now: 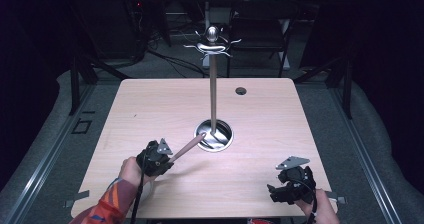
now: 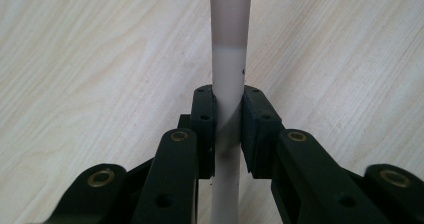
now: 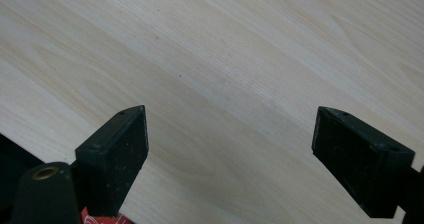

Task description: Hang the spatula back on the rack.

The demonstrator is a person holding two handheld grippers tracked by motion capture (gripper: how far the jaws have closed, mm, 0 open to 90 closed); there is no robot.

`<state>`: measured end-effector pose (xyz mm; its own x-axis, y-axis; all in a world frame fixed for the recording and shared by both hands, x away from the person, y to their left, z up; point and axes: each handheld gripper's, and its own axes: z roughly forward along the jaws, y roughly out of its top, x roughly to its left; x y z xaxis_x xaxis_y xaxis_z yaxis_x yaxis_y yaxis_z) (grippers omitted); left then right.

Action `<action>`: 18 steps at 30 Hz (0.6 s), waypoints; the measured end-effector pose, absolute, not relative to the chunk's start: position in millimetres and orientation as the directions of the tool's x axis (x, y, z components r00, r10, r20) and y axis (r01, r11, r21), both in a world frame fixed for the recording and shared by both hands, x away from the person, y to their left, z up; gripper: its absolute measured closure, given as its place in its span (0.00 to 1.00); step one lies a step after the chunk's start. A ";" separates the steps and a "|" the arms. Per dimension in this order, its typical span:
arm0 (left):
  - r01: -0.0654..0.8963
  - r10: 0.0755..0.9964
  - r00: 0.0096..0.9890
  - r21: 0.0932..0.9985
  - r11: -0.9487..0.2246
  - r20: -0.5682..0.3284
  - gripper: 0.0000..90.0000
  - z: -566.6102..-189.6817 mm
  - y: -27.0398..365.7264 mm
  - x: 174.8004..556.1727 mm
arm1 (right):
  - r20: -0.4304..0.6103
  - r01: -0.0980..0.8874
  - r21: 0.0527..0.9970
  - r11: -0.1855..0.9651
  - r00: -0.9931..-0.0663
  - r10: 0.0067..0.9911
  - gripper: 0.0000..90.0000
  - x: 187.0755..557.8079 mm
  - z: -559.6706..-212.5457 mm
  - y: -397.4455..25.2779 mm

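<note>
A pale round rod slants from my left gripper up to the right, its far end at the rim of a shiny metal dish. My left gripper is shut on the rod, both pads pressed against its sides. From the dish rises a thin upright pole topped by a metal ball with curved hooks. Near the table's front right, my right gripper is held low. Its jaws stand wide open over bare wood, with nothing between them.
The light wooden table has a small round cable hole at the back right. A dark chair and cables stand on the floor behind the table. A person's patterned sleeve comes in at the front left.
</note>
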<state>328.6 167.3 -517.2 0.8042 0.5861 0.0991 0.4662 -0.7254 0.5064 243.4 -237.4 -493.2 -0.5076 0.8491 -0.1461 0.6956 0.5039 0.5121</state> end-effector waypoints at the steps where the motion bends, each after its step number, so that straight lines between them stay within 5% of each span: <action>1: 0.464 0.588 0.802 0.513 -0.722 0.104 0.87 -515.9 168.4 328.3 | -0.146 0.696 0.512 0.504 -0.507 0.849 0.16 243.4 -493.2 -237.6; 18: 0.421 0.631 0.764 0.637 -0.646 0.135 0.87 -491.6 178.2 319.4 | -0.138 0.695 0.511 0.505 -0.514 0.847 0.16 243.4 -494.0 -236.7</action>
